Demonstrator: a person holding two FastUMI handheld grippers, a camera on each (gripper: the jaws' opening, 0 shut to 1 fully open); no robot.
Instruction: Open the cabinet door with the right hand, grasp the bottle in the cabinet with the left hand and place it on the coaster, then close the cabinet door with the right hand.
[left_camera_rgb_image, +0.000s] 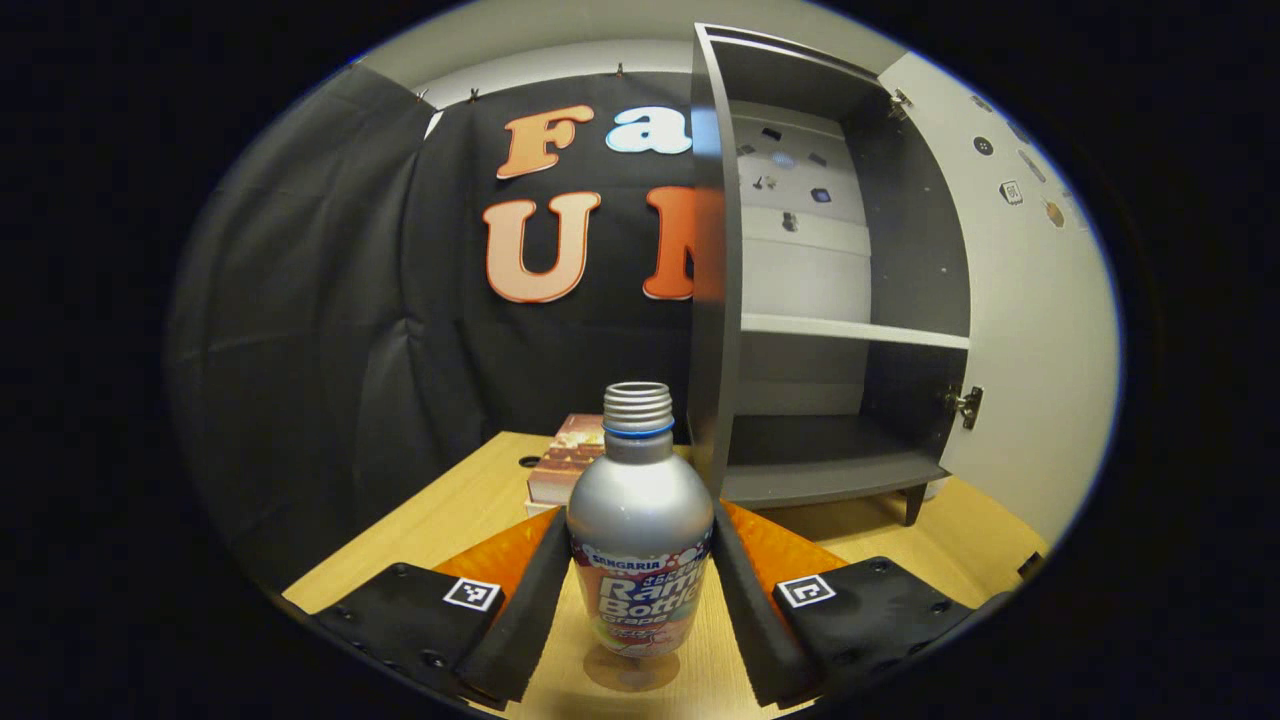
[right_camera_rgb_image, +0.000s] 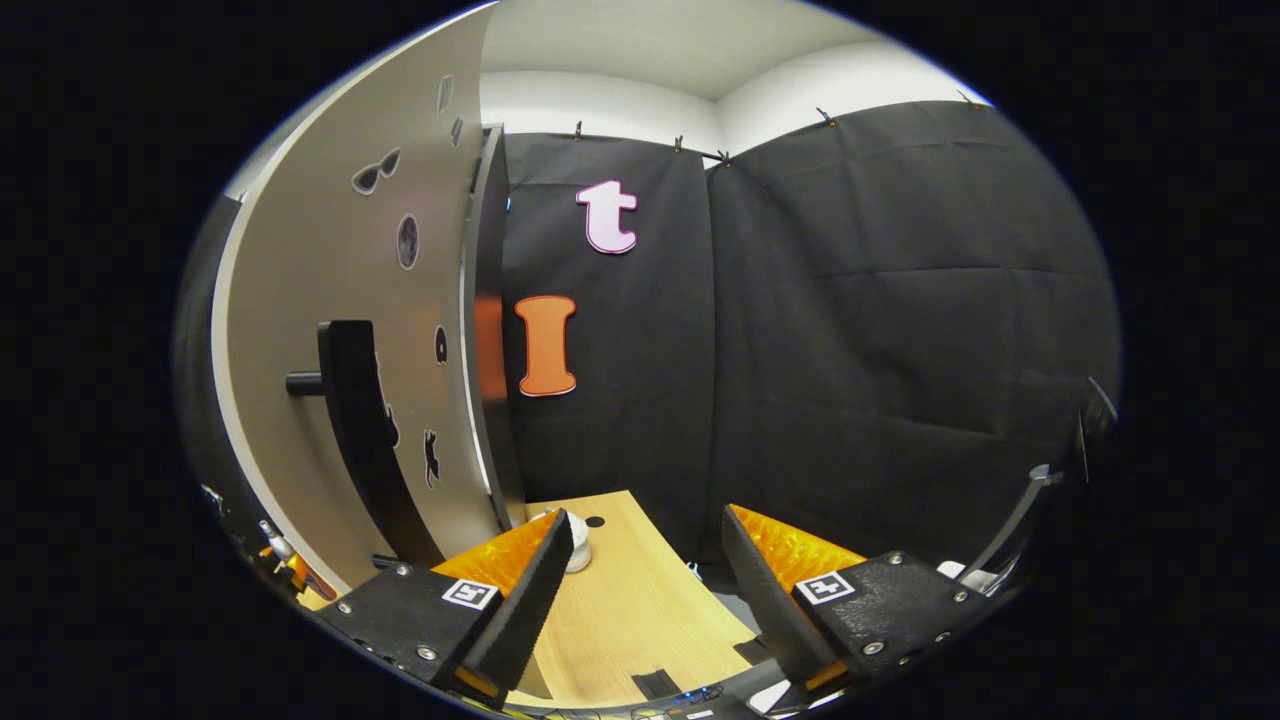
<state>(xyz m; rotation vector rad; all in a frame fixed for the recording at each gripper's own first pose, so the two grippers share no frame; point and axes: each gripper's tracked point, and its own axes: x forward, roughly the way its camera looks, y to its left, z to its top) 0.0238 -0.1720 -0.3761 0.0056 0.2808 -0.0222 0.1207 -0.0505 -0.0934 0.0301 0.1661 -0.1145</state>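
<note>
Standing upright at the bottom centre of the left gripper view, the bottle (left_camera_rgb_image: 640, 540) is framed by the left tongs (left_camera_rgb_image: 640, 590), whose two black fingers (left_camera_rgb_image: 520, 610) lie against its silver sides; whether both pads truly press on it cannot be told. Its neck is uncapped, with a blue ring below the threads. A round coaster (left_camera_rgb_image: 630, 668) is seen under its base on the wooden bench (left_camera_rgb_image: 450, 520), though whether the base rests on it or hangs just above cannot be told. Behind the bottle, a small stack of books (left_camera_rgb_image: 565, 462) lies on the bench. At the right of that view the cabinet (left_camera_rgb_image: 850, 300) is seen with its door (left_camera_rgb_image: 1030, 330) swung wide to the far right; a pale shelf (left_camera_rgb_image: 850, 330) divides the grey interior, and both compartments are bare.

At the bottom of the right gripper view, the right tongs (right_camera_rgb_image: 645, 600) are spread apart with nothing between them. The door's pale face (right_camera_rgb_image: 320, 300) fills the left of that frame, its stickers visible and its dark handle (right_camera_rgb_image: 360, 440) running down at lower left, just beside the left finger. Whether the finger touches the handle cannot be told. A small white object (right_camera_rgb_image: 577, 548) sits on the bench behind that finger.
</note>
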